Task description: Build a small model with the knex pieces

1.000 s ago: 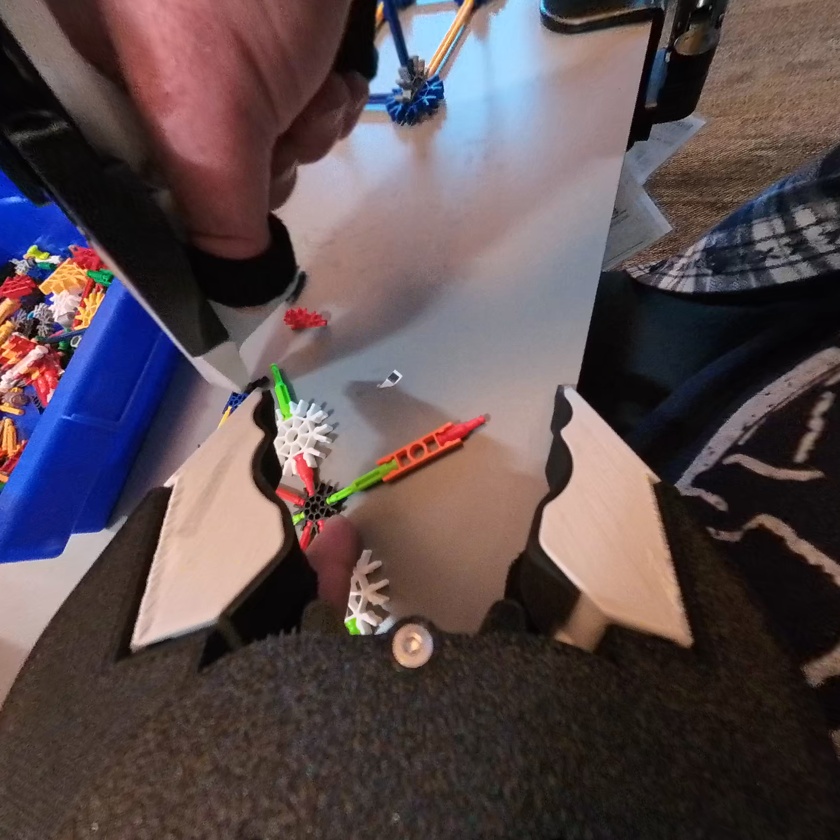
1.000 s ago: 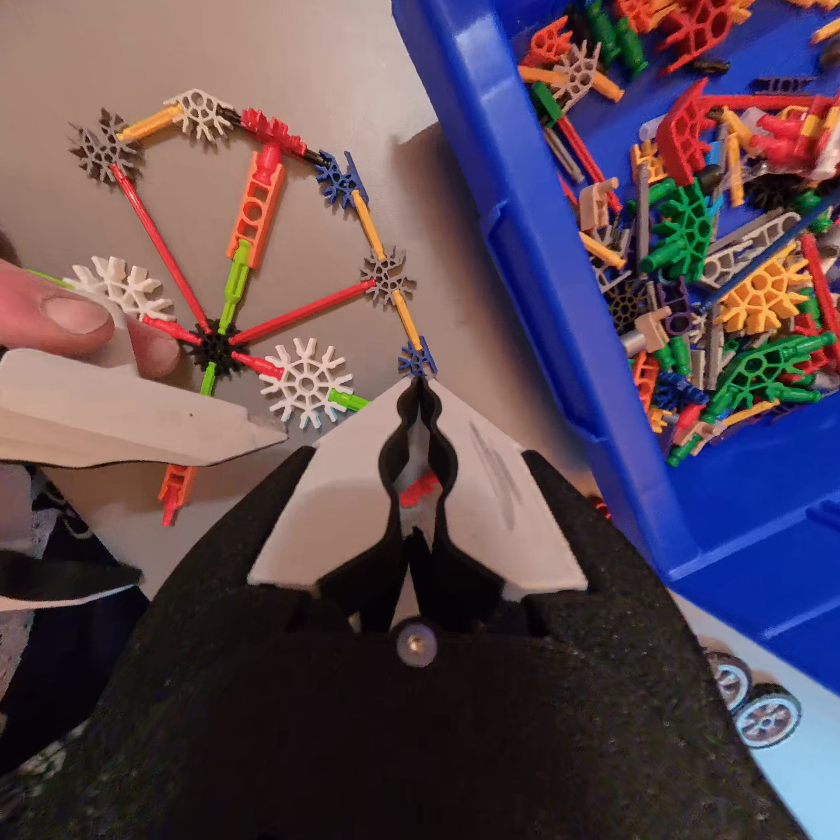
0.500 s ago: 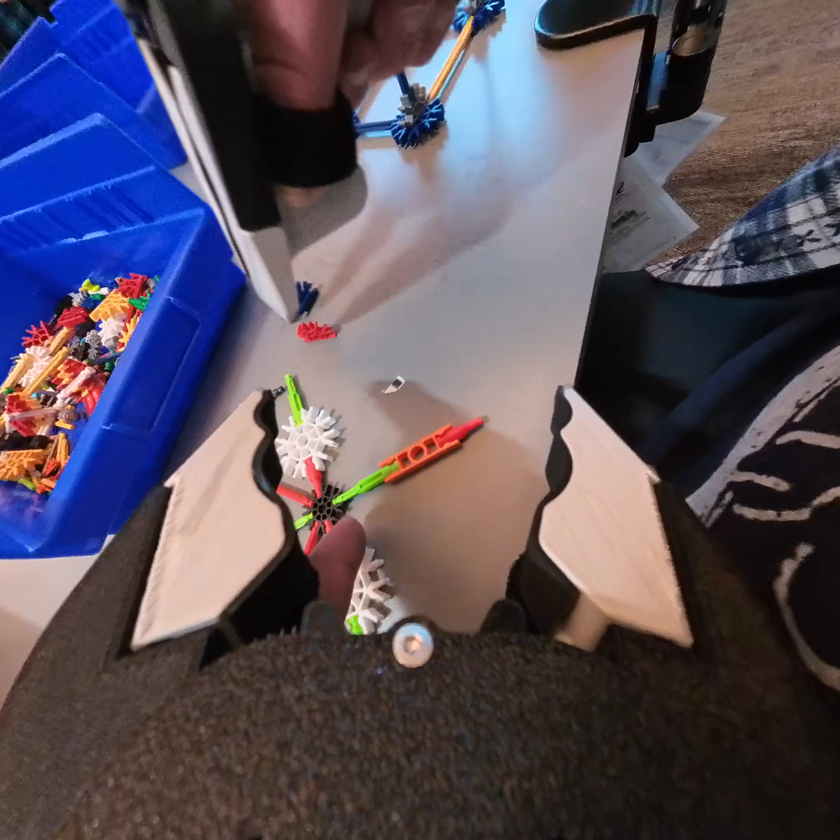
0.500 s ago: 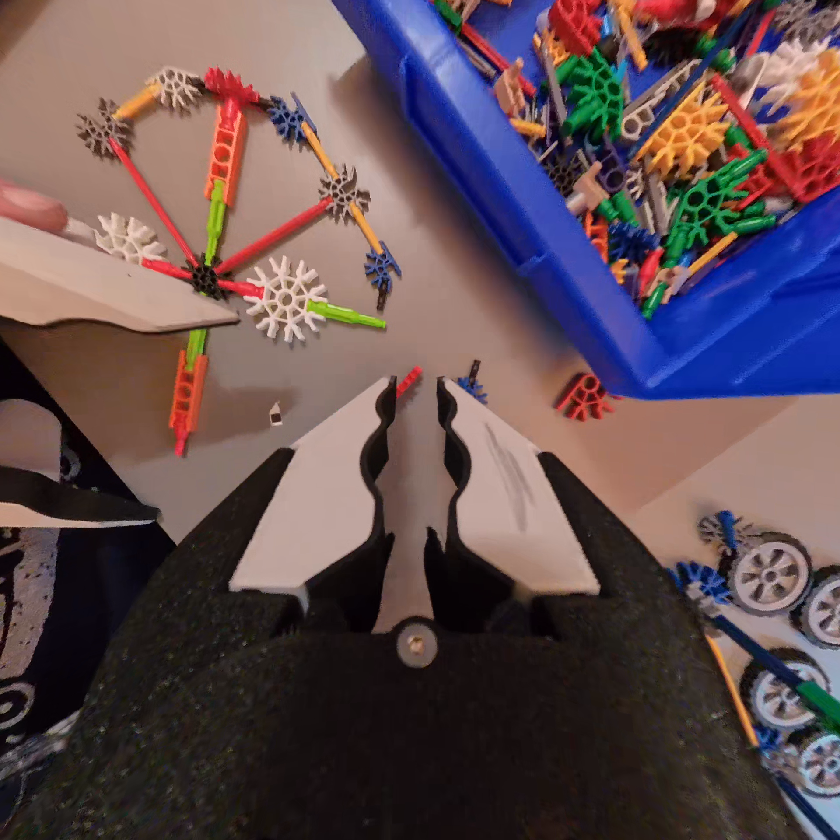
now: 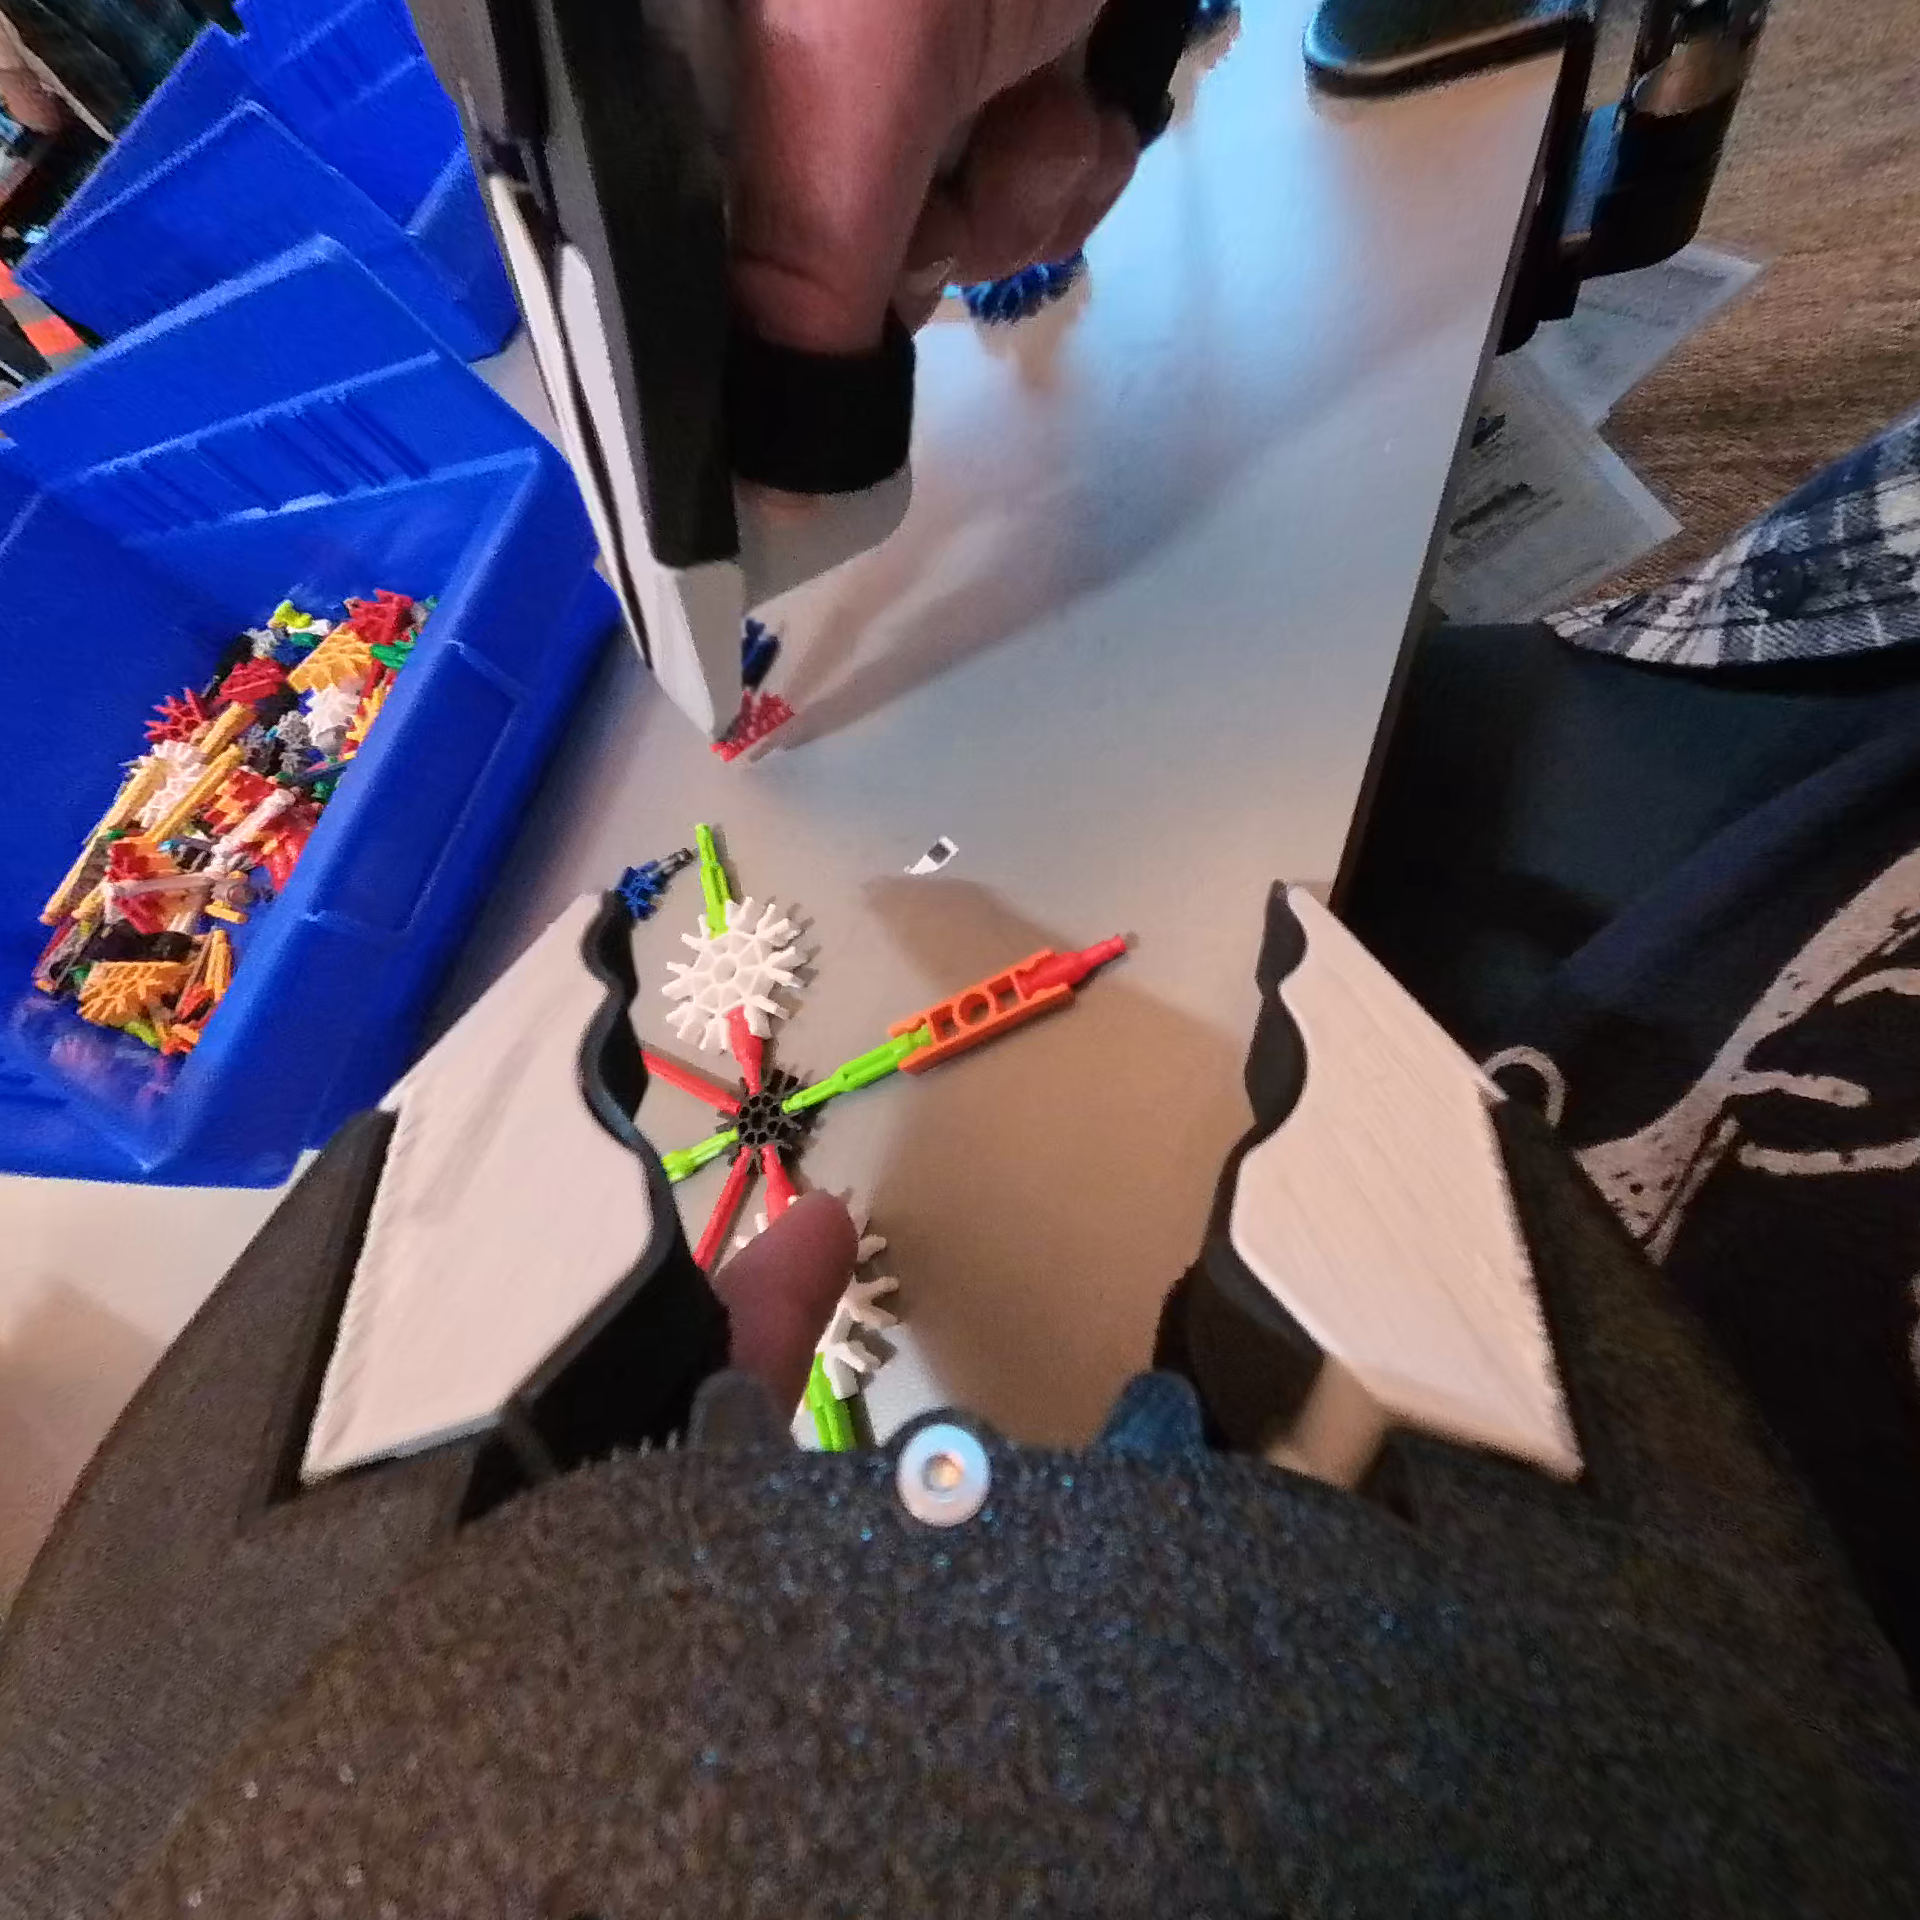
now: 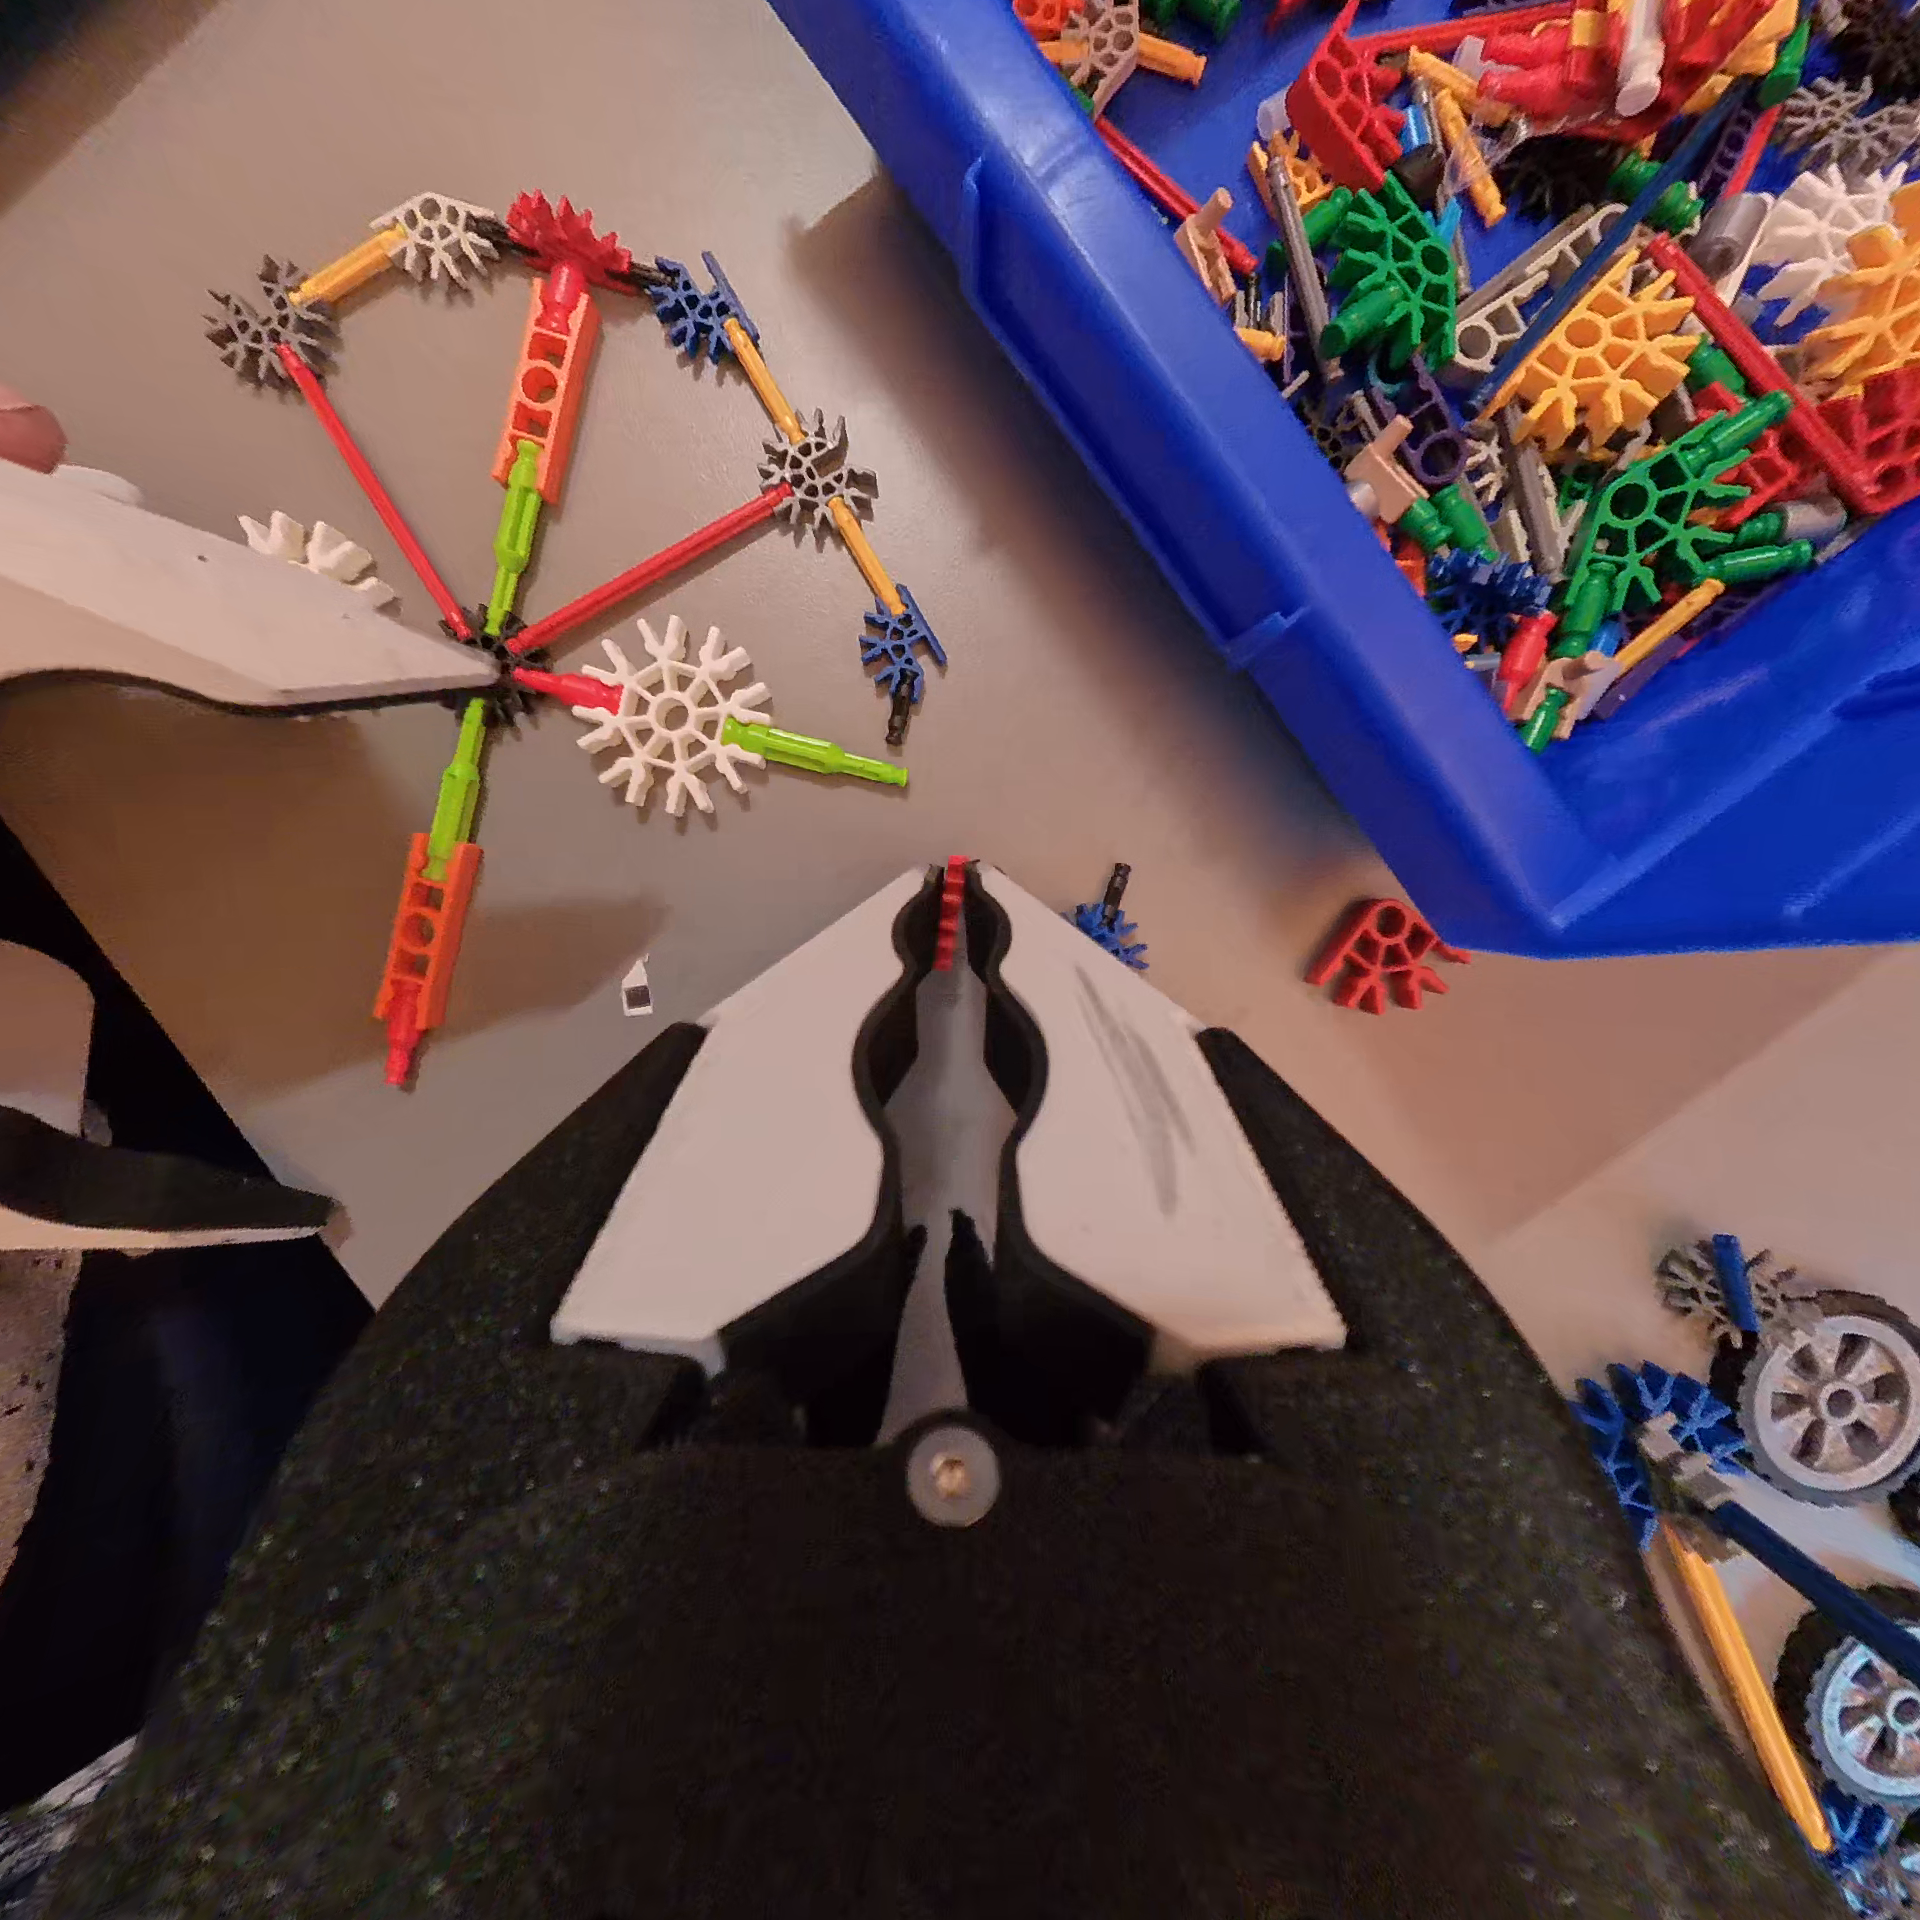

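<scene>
On a smooth grey table (image 6: 1195,1122) beside a blue bin (image 6: 1195,436), the right gripper (image 6: 954,883) pinches a toothed red plastic connector (image 6: 950,920) edge-on, pointing twelve o'clock. The left gripper (image 5: 935,1049) gapes wide, empty, over the spoked wheel (image 5: 764,1117).

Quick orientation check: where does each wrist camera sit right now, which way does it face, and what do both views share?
Left wrist view: behind the open left hand-held gripper, looking down along the grey table; a fingertip rests on the rod-and-connector wheel, and a hand holds the right hand-held gripper beyond.
Right wrist view: above the right hand-held gripper, shut on a red connector, facing down at the table.
Shared: the wheel, blue bin, white connector, both hand-held grippers.
</scene>
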